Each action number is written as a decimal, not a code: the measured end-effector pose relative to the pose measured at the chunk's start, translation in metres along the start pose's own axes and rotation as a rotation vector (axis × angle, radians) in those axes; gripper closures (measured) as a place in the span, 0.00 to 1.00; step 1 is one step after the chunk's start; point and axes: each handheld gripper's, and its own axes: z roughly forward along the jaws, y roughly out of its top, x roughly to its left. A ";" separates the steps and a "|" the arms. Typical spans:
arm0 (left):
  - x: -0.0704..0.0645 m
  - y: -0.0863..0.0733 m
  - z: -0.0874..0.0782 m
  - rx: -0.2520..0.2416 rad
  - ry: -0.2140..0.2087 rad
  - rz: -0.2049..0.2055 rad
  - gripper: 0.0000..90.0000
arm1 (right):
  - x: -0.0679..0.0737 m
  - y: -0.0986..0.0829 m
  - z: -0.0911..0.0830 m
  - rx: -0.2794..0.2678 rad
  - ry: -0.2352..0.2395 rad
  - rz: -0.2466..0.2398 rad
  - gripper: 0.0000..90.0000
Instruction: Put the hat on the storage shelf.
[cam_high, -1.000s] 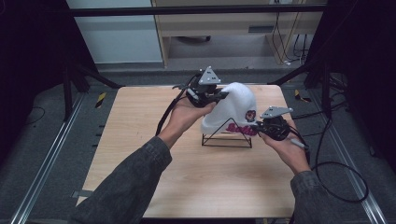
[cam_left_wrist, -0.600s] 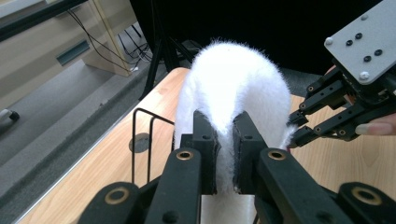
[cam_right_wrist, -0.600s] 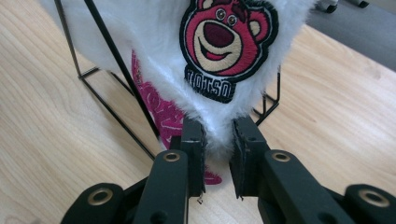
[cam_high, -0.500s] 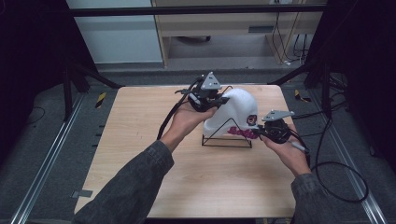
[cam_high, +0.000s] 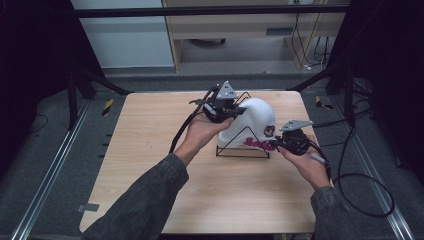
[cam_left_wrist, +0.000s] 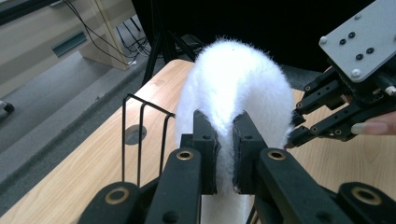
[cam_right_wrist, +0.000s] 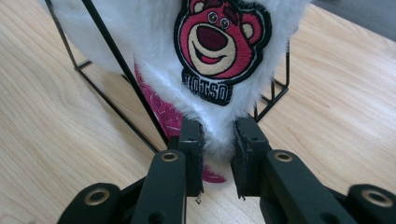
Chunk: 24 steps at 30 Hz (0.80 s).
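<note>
Two tongs on one white plush hat (cam_high: 252, 120), which sits draped over a black wire stand (cam_high: 242, 147) on the worktop (cam_high: 150, 150), right of centre. From my end, left tongs (cam_left_wrist: 225, 154) are pinched on a fold of fleece at the crown, jaws narrow with fabric squeezed between them. Right tongs (cam_right_wrist: 217, 156) are at the lower hem just under the red bear patch (cam_right_wrist: 219, 39); jaws narrow, fur tip sits between them, but I can't tell if they actually bite it. Progress, my read: grip phase roughly done, hat not yet lifted off the stand, wire frame visible against the fleece in the right gripper view. Left to do: lift clear of the frame, then whatever follows. Orientation: hat stands upright, long axis near vertical, crown up, opening down onto the stand; patch side faces the right tongs, toward the worktop's right edge. Pink lettering (cam_high: 255, 144) runs along the hem near the stand base.
</note>
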 end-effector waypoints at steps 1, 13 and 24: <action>0.000 -0.001 0.001 0.002 0.000 -0.004 0.92 | 0.000 -0.001 0.000 0.005 -0.001 0.003 0.84; 0.001 -0.016 0.005 0.037 0.008 -0.012 0.92 | 0.002 -0.008 0.007 0.019 0.013 0.010 0.83; 0.001 -0.027 0.005 0.057 0.004 -0.031 0.87 | 0.000 -0.013 0.004 0.024 0.027 0.042 0.77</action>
